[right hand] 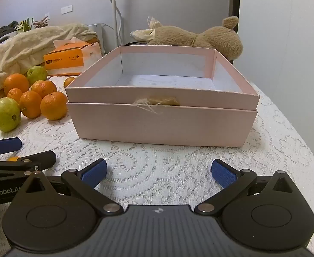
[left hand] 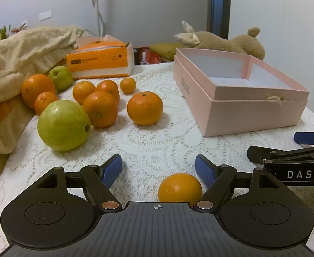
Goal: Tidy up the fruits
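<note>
Left wrist view, round glossy orange (left hand: 179, 187), lace tablecloth (left hand: 148, 141), pink cardboard box (left hand: 242, 115)

place: likely home bedroom | cues: plush toy (right hand: 200, 38), blanket (left hand: 24, 47) (rumpled), lace cloth (right hand: 178, 160)

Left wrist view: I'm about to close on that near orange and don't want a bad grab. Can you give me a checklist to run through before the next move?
1. Left tool open: ok, blue pads spread wide.
2. Round orange fruit nearest the camera between the pads: ok, but off-centre, close to the pad on the picture's right; whether they touch, cannot tell.
3. Right tool open and holding nothing: ok.
4. Pink cardboard box open and empty: ok, white floor bare.
5. Path to the box over the white lace cloth: not ok, the right tool lies beside the left one toward the box.
6. Other oranges and the large green guava clear of the left tool: ok.
</note>
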### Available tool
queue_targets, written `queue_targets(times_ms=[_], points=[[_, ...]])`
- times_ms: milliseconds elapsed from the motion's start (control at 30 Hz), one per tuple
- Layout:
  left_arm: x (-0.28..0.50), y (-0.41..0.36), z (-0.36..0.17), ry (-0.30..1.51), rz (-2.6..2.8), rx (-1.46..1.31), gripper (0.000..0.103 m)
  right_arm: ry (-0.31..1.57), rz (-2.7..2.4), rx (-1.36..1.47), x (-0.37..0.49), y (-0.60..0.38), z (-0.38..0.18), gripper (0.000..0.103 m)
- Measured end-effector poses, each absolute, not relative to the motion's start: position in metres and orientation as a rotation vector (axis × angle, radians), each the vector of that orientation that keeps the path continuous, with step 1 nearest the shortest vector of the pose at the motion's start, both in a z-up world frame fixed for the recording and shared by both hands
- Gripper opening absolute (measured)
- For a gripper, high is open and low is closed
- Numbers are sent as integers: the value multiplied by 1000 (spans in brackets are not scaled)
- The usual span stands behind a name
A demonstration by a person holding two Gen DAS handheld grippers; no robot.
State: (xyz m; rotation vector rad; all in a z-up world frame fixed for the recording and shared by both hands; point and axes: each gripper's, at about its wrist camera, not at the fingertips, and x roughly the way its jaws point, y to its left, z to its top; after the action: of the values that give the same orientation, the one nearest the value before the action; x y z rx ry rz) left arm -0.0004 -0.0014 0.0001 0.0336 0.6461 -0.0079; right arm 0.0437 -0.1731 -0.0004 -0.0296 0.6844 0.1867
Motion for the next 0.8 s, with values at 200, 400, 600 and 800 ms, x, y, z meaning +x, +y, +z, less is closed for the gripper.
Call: queue_targets(times_ms=[200,400,600,800], points=[[0,0,0,651,-14,14,82,687,189,-22,44,-173,-1,103],[0,0,0,651,-14,15,82,687,188,-25,44,-173,-1,103],[0,0,0,651,-14,15,82,687,188,-24,44,-173,-1,103],[0,0,0,651,-14,15,82,687,188,-24,44,-172,-1,103]])
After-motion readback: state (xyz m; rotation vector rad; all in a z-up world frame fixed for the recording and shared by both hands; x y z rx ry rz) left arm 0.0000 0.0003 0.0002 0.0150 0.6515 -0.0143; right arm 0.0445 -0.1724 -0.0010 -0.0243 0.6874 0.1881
